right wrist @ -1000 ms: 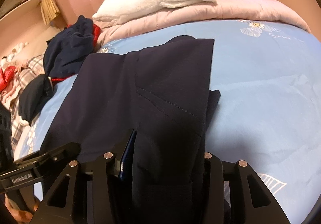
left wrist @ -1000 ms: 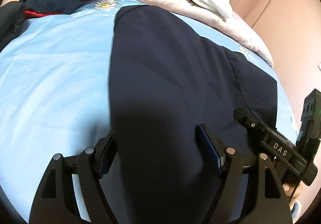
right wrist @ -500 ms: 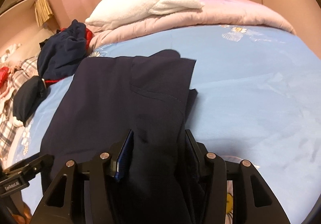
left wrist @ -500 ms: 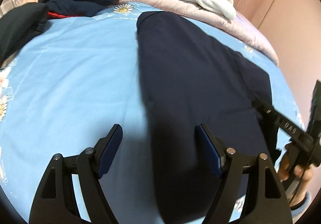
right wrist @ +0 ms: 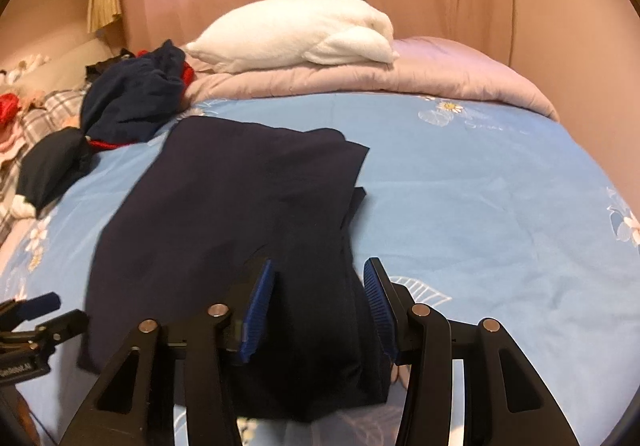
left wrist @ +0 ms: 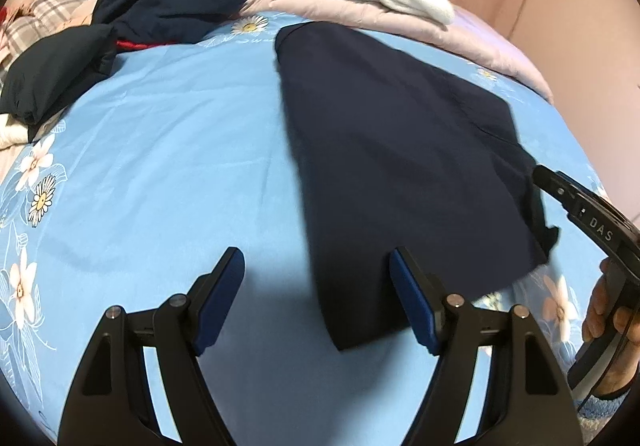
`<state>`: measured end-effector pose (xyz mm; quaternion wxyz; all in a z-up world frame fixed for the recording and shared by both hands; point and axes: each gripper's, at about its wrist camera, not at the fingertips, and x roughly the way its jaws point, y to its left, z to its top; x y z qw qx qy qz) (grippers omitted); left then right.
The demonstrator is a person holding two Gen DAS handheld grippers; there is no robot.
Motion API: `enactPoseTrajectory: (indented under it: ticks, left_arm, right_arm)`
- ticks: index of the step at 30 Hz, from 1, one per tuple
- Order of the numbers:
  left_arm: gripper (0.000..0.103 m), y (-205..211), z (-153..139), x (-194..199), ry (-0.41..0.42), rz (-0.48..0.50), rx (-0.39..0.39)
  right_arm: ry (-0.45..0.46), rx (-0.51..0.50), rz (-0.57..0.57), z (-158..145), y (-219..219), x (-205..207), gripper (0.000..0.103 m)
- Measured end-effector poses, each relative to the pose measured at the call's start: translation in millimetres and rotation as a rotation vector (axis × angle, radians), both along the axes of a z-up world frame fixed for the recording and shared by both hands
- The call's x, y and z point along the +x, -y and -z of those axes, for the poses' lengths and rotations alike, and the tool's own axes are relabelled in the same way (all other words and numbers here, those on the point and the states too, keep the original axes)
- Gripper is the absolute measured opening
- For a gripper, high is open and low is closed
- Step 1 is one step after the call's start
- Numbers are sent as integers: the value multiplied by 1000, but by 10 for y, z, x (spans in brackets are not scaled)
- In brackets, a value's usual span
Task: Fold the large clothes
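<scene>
Looking along my left gripper [left wrist: 316,302], I see its jaws spread wide and empty over the blue sheet [left wrist: 168,150]; the dark garment [left wrist: 400,166] lies flat on the sheet, its near edge reaching between my pads without touching them. My right gripper [right wrist: 318,310] has just been opening, and the garment's [right wrist: 240,206] near corner sits loose between its parted pads. Beyond the garment lies a white pillow [right wrist: 292,34].

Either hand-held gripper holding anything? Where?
Nothing held: left hand-held gripper open over the sheet; right hand-held gripper has just been opening, dark garment between its jaws, unpinched.
</scene>
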<state>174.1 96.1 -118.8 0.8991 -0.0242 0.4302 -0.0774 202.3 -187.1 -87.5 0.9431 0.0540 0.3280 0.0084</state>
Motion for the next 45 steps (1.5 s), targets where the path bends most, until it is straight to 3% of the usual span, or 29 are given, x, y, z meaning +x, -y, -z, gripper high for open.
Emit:
enactPoseTrajectory:
  ticks: [4, 6, 9, 16, 45]
  left_arm:
    - [66, 120, -60, -164, 68, 15, 27]
    - [56, 181, -26, -150, 66, 34, 34]
    - [50, 234, 91, -84, 35, 50, 32]
    - [52, 240, 212, 21, -6, 57, 25]
    - [55, 258, 246, -45, -31, 49, 2]
  right_arm:
    - [26, 30, -91, -28, -89, -122, 39]
    - [21, 25, -123, -12, -159, -130, 36]
    - [-10, 17, -160, 83, -264, -76, 30]
    - [-103, 10, -166, 375, -359, 141, 27]
    - [-124, 9, -144, 426, -379, -7, 27]
